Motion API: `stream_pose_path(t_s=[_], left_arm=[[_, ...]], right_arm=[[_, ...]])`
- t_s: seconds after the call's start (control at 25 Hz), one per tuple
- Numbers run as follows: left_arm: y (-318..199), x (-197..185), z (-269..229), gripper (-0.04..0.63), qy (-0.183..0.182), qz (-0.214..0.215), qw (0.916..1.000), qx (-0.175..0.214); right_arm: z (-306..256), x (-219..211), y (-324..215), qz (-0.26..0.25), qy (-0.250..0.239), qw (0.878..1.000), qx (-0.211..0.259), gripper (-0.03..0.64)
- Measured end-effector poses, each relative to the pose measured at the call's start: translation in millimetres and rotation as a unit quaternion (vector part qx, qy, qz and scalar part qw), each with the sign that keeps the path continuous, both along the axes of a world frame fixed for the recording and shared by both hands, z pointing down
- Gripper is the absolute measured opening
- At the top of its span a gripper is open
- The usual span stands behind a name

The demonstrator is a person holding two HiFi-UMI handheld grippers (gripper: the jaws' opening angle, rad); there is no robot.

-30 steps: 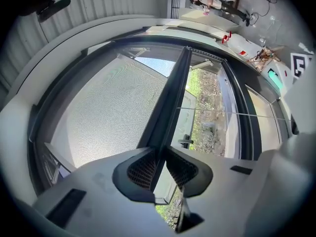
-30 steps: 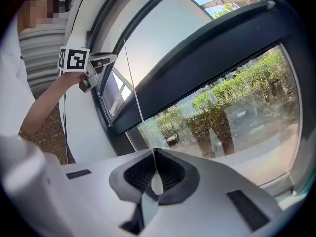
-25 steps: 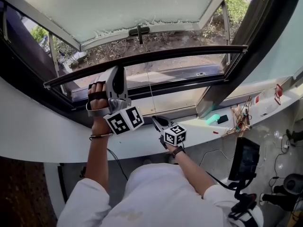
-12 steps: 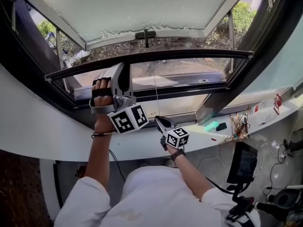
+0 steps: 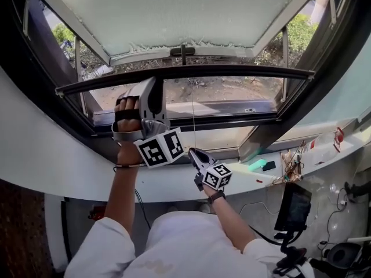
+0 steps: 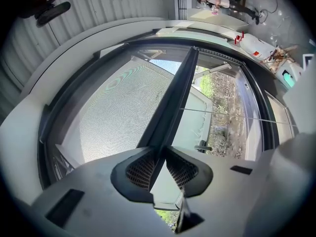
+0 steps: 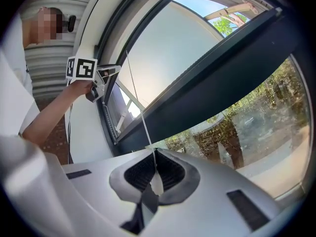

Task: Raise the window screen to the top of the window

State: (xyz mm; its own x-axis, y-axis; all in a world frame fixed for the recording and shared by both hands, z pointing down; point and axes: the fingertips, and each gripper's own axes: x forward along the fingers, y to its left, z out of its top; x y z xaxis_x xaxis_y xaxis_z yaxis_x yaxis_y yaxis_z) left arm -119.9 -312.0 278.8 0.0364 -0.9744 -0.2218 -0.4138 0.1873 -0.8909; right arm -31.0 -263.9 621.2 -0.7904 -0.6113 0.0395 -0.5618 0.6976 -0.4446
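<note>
Dark, stiff rail [image 5: 232, 72] of the window screen is lying across the opening, well short of the top of the window frame [image 5: 324, 45], with the fine mesh [image 6: 118, 107] stretching away from it on the upper side, as far as I can judge. Left gripper [image 5: 153, 86] is clamping the rail between its pads, left of centre. Right gripper [image 5: 193, 151] is pinching together on the thin white cord [image 5: 193, 114] that is running down from the rail. Judging handling: the rail is looking light and rigid, so it is the right place to hold; the mesh is soft and likely to crease or tear, so not to be gripped; the cord is thin and may be slipping under a hard pull. An off-centre grip is risking a skewed rail binding in the side channels. Room above is looking open — the outer sash [image 5: 174, 10] is standing outside the frame, apart from the rail.
</note>
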Motion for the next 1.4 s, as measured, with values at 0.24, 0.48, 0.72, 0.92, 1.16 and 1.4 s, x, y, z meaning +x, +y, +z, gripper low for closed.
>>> stream_pose_path(t_s=[0.24,0.48,0.72,0.92,1.16,1.4], left_arm=[[2.0,-0.8,-7.4,0.064,-0.002,-0.002,0.9999,0.010],[-0.5,-1.5,-17.5,0.064,0.002,-0.002,0.9997,0.024],[-7.4,-6.3,-30.5,0.064,0.007,-0.006,0.9994,0.034],[-2.2,-7.3,-28.9,0.064,0.009,-0.005,0.9992,0.037],[-6.7,-6.4,-37.6,0.064,0.011,-0.004,0.9989,0.045],[-4.1,-7.3,-55.9,0.064,0.021,-0.002,0.9982,0.057]], right_arm=[[-8.5,4.7,-0.2,0.010,-0.013,1.000,0.001,0.000],[-20.2,3.0,-2.1,0.011,-0.027,1.000,0.005,0.000],[-33.0,-8.9,-5.7,-0.001,-0.020,1.000,0.020,0.000],[-32.1,-7.4,2.2,0.001,-0.023,1.000,0.013,0.000],[-43.5,-6.0,-0.9,0.000,-0.024,1.000,0.018,0.000],[-65.3,-7.0,4.1,-0.004,-0.032,0.999,0.039,0.000]])
